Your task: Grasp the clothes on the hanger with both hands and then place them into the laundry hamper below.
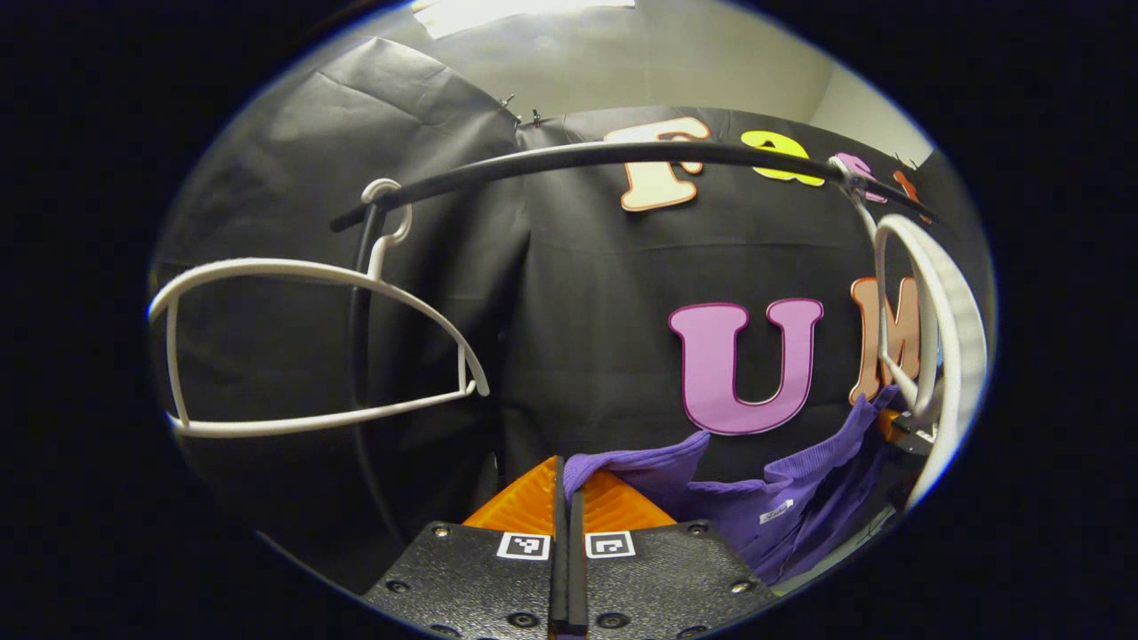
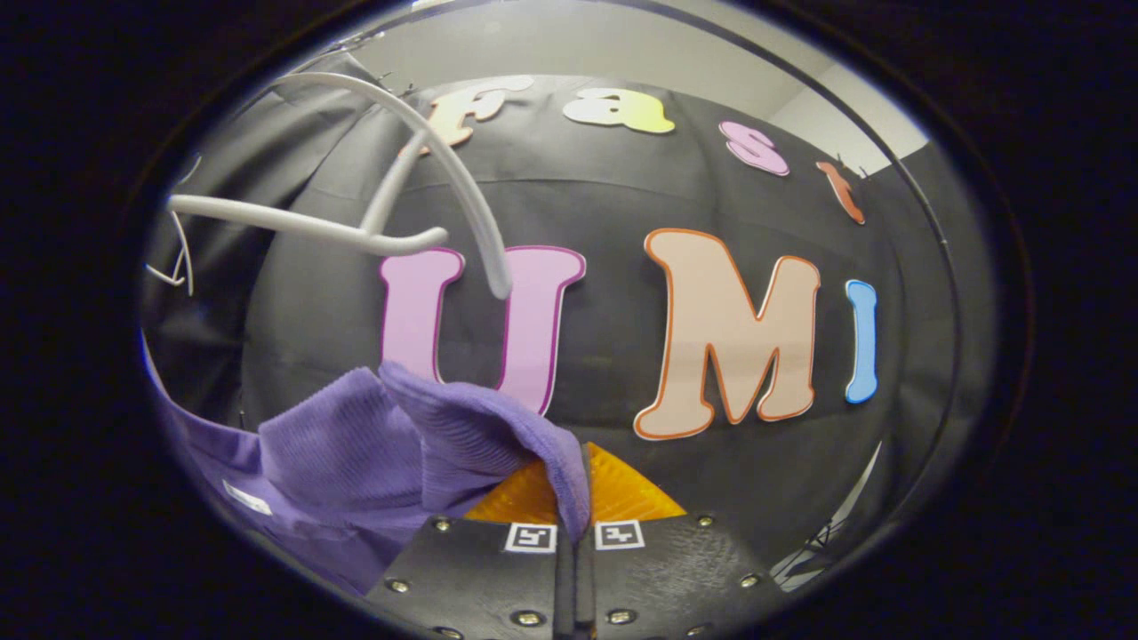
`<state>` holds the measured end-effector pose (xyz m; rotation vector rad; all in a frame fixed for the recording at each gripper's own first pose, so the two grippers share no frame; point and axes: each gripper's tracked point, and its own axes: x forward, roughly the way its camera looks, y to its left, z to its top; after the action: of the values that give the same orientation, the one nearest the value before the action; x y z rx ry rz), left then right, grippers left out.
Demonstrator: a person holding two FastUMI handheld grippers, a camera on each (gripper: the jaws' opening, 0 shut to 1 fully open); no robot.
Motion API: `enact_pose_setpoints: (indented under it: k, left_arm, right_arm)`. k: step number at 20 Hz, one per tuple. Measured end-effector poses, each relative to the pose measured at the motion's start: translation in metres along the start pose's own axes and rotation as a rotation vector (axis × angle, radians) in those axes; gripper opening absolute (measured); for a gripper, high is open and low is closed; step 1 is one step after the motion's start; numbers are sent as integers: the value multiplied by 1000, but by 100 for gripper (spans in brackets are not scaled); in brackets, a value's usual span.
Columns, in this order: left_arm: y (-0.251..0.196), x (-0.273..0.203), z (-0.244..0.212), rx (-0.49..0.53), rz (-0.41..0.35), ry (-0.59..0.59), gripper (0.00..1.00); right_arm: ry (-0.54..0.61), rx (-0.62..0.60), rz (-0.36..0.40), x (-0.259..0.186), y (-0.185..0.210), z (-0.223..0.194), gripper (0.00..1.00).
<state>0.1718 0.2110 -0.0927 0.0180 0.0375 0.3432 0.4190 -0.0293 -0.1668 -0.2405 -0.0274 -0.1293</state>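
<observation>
Left gripper, seen at the bottom of the left gripper view, has its two fingers drawn together with only a thin dark gap between them. A fold of the purple garment enters that gap from the right at the fingertips, so both fingers pinch the cloth. From the pinch point the garment runs to the right and sags, with a small white label visible on it.

Right gripper, at the bottom of the right gripper view, is likewise nearly closed. A ribbed edge of the purple garment drops into the slit between its fingers and is clamped there. The rest of the cloth bunches up and extends to the left of this gripper.

Beyond the left gripper, an empty white hanger hangs by its hook from a dark rail on the left side. A second white hanger hangs from the same rail at the far right, directly above the garment; whether the cloth touches it cannot be determined. In the right gripper view, a white hanger is above the bunched cloth and apart from it.

Farthest back stands the black cloth wall of the booth.
</observation>
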Motion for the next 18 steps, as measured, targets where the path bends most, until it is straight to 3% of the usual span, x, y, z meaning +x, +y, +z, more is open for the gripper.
enact_pose_setpoints:
  k: [6,12,18]
  left_arm:
    - [17,-31,-20,35,29,19,0]
    - [29,-78,-42,-29,39,87,0]
    - [1,-105,-41,-61,-32,95,1]
  right_arm:
    - [1,14,56,-61,18,7,1]
    - [-10,38,125,-122,29,35,1]
    - [38,153,225,-188,38,48,2]
